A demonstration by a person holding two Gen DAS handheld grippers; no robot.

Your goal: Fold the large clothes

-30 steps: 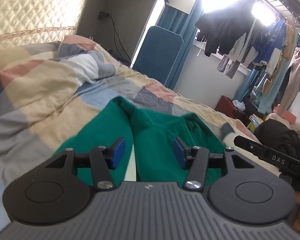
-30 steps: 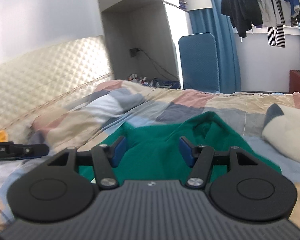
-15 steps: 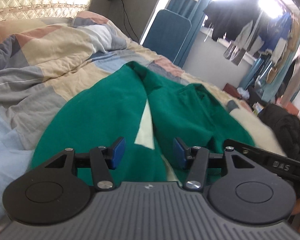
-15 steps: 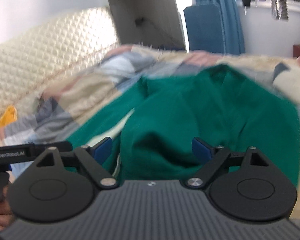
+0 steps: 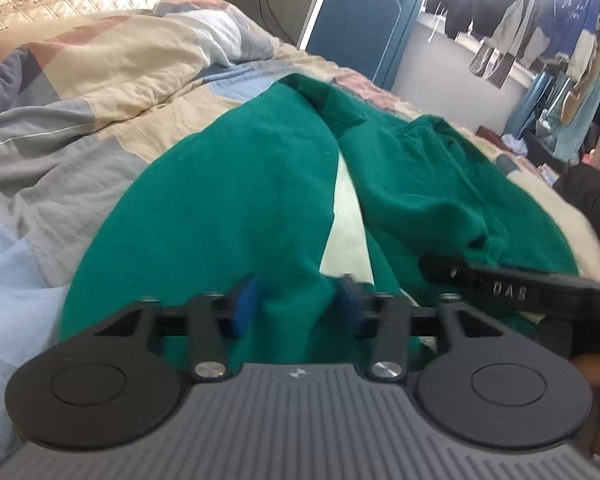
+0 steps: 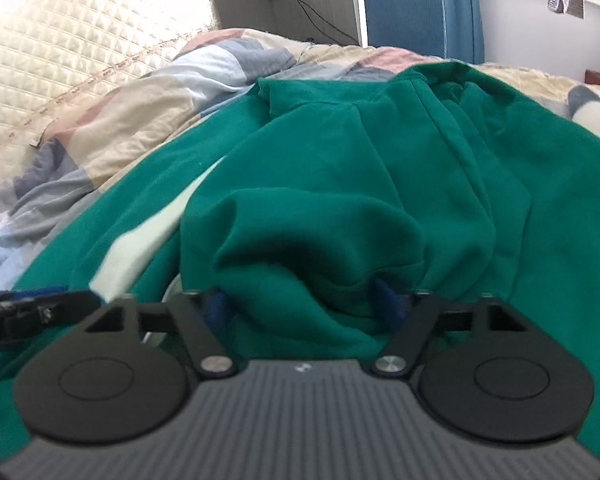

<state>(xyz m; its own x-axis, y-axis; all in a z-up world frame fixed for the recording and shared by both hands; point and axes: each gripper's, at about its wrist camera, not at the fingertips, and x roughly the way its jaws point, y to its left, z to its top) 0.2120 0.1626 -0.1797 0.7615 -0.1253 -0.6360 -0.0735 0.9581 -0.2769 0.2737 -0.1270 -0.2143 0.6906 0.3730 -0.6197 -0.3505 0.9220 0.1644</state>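
Green trousers (image 5: pixel 228 200) lie spread on the bed's patchwork quilt (image 5: pixel 100 80), legs apart. Left gripper (image 5: pixel 296 304) and right gripper (image 6: pixel 304 304), jaws just closing, each bracket bunched hem cloth, presumably to lift and fold; firm pinch uncertain.

- I had two grippers out, my left gripper (image 5: pixel 296 306) and my right gripper (image 6: pixel 304 306)
- One green garment (image 5: pixel 228 200)
- One patchwork quilt (image 5: pixel 100 92)
- One blue panel (image 5: pixel 356 28)
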